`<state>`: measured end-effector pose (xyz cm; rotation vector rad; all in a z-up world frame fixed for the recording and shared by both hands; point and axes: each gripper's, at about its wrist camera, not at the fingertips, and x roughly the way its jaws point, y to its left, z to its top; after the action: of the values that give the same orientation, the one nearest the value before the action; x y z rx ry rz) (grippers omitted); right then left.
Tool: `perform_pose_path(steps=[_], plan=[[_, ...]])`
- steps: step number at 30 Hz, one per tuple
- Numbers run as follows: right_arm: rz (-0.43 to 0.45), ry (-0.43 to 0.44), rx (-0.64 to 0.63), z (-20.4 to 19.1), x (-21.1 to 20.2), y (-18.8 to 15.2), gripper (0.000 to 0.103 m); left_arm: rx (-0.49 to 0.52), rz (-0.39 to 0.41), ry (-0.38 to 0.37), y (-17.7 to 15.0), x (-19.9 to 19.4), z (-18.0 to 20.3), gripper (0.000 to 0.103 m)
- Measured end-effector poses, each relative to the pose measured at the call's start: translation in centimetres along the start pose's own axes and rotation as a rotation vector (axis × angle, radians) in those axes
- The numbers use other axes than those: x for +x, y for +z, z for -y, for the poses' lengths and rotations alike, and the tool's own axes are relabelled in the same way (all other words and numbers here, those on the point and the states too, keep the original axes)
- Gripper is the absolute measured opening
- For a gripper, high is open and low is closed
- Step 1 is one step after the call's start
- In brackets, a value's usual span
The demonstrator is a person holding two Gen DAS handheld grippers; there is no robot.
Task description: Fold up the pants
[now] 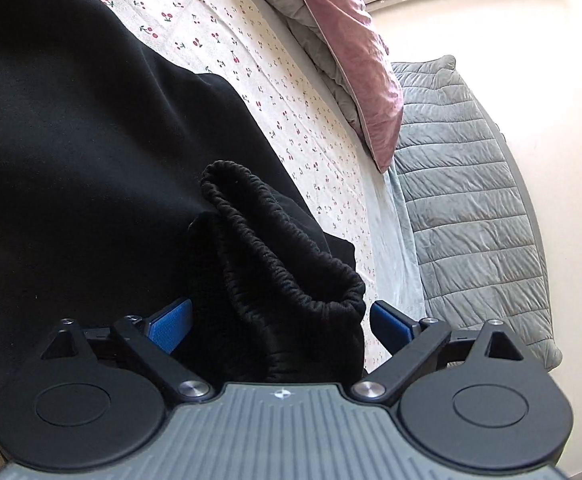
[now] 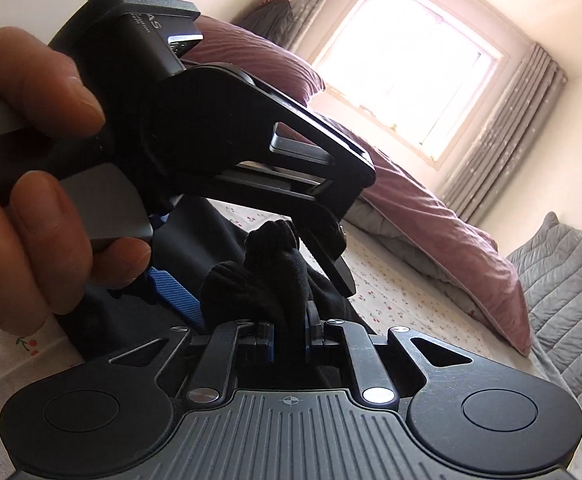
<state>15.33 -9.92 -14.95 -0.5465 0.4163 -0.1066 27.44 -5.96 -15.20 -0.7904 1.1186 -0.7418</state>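
The black pants [image 1: 75, 152] lie across the cherry-print bedsheet [image 1: 227, 36]. Their ribbed elastic waistband [image 1: 275, 256] bunches up between the wide-apart blue pads of my left gripper [image 1: 281, 326], which is open around it. In the right wrist view my right gripper [image 2: 289, 334] is shut on a bunched fold of the black pants [image 2: 275, 272]. The left gripper's black body [image 2: 219, 132], held by a hand [image 2: 23, 168], hangs just above and in front of the right gripper, with one blue pad [image 2: 177, 292] showing.
A mauve duvet [image 1: 355, 56] over a grey quilt lies along the far side of the bed. A grey quilted cover [image 1: 475, 200] drapes the bed's end. A bright window [image 2: 407, 68] with grey curtains [image 2: 503, 132] is behind.
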Motion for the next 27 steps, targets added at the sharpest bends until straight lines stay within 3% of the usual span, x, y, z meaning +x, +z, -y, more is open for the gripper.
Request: perform_pose_path(steps=[5,12,16,18,21,24,27], plan=[[-0.007,-0.002,0.004,-0.1,0.5,0.2,0.011,0.004,0.023,0.044,0.2,-0.4,-0.1,0.088],[0.009,-0.03,0.01,0.0,0.4,0.1,0.011,-0.031,0.043,0.021,0.4,-1.2,-0.4,0.085],[-0.002,-0.027,-0.003,-0.4,0.2,-0.4,0.011,-0.003,0.031,0.033,0.1,-0.6,-0.1,0.082],[-0.006,-0.031,-0.015,-1.3,-0.5,-0.4,0.011,0.032,0.034,0.053,-0.2,-0.3,0.3,0.053],[-0.021,-0.023,-0.004,-1.4,-0.7,-0.3,0.011,0.09,0.075,0.062,-0.3,-0.6,1.2,0.036],[-0.008,-0.05,-0.003,-1.3,-0.9,-0.1,0.011,0.132,0.113,0.055,0.3,-1.1,2.0,0.026],[0.016,-0.073,0.016,-0.9,-0.9,0.2,0.011,0.251,0.178,0.066,0.4,-1.9,3.9,0.018]])
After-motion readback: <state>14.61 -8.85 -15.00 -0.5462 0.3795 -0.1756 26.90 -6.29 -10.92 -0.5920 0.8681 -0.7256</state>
